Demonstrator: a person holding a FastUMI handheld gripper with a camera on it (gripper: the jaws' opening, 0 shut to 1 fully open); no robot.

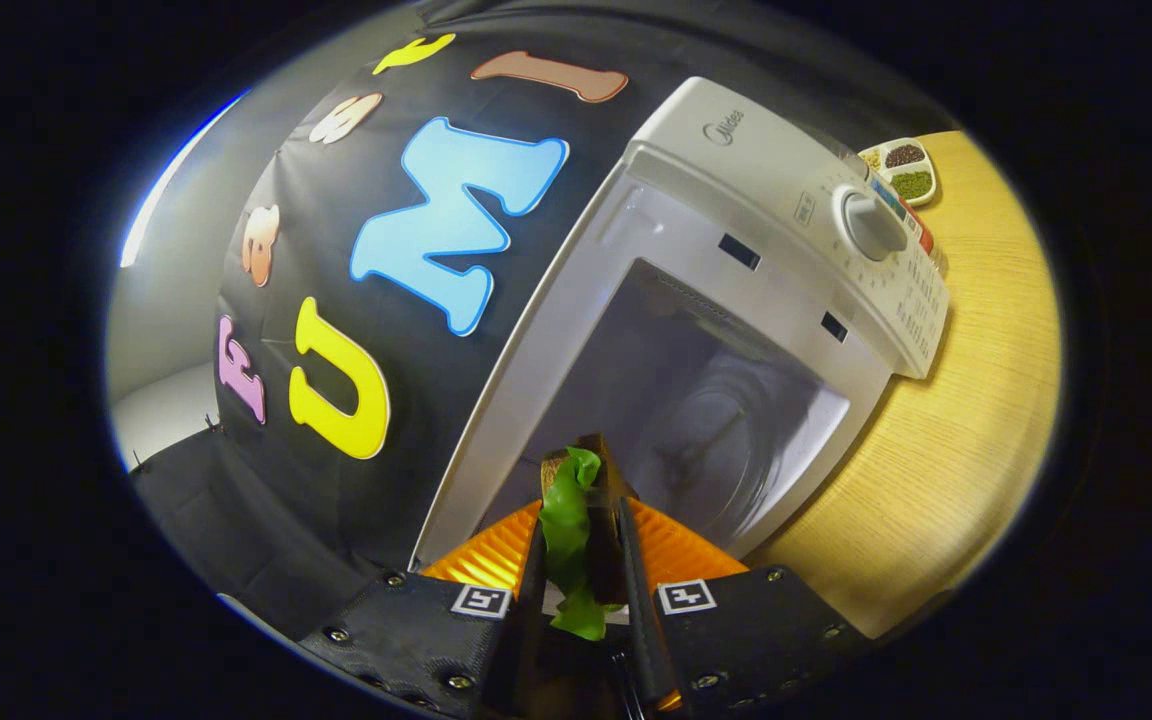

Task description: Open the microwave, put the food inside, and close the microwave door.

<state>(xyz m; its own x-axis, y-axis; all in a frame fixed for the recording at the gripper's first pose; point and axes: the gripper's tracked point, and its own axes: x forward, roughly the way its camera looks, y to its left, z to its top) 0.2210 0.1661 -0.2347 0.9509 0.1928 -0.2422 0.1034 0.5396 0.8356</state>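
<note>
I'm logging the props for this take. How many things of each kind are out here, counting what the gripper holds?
Microwave, door open: 1
Sandwich with lettuce, clamped between the fingers of the gripper: 1
Divided dish of grains, on the wooden table beyond the microwave: 1
Total: 3

The tool (584, 540) is tilted, its fingers (533, 570) nearly together, clamping something

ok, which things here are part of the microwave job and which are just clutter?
Job:
- microwave, cavity open
- food, a sandwich with green lettuce, pinched between the fingers
- gripper, shut on the food, just ahead of the cavity

Lying about:
- divided dish of beans beyond the microwave
- wooden table
</note>
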